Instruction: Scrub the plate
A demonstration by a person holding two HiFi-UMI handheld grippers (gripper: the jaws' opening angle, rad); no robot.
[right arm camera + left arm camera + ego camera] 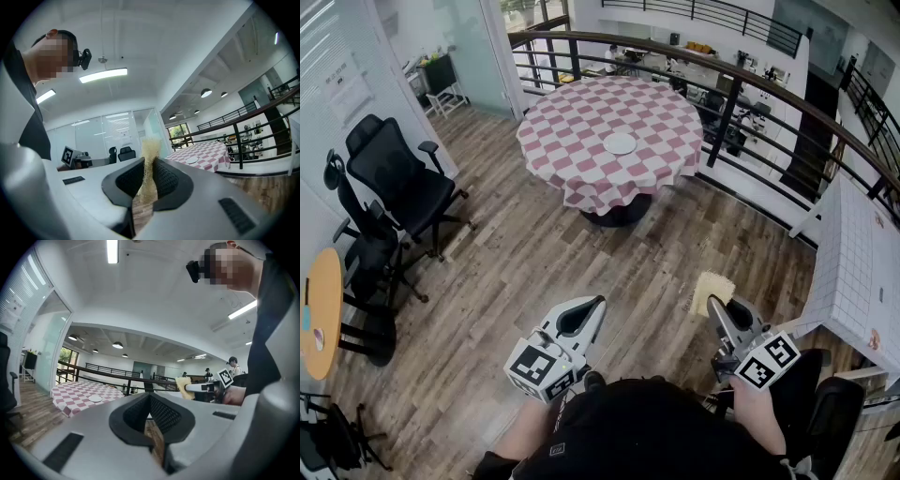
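A white plate (620,143) lies on a round table with a red-and-white checked cloth (581,178), far ahead of me across the wooden floor. The same plate shows small in the left gripper view (95,398) and in the right gripper view (191,160). My right gripper (713,302) is shut on a yellow sponge (713,287), which stands up between its jaws (149,164). My left gripper (598,302) is shut with nothing in it. Both are held level close to my body, well short of the table.
Black office chairs (398,183) stand at the left by a glass wall. A curved dark railing (741,84) runs behind the table. A white gridded board (853,272) leans at the right. An orange round tabletop (321,309) shows at the left edge.
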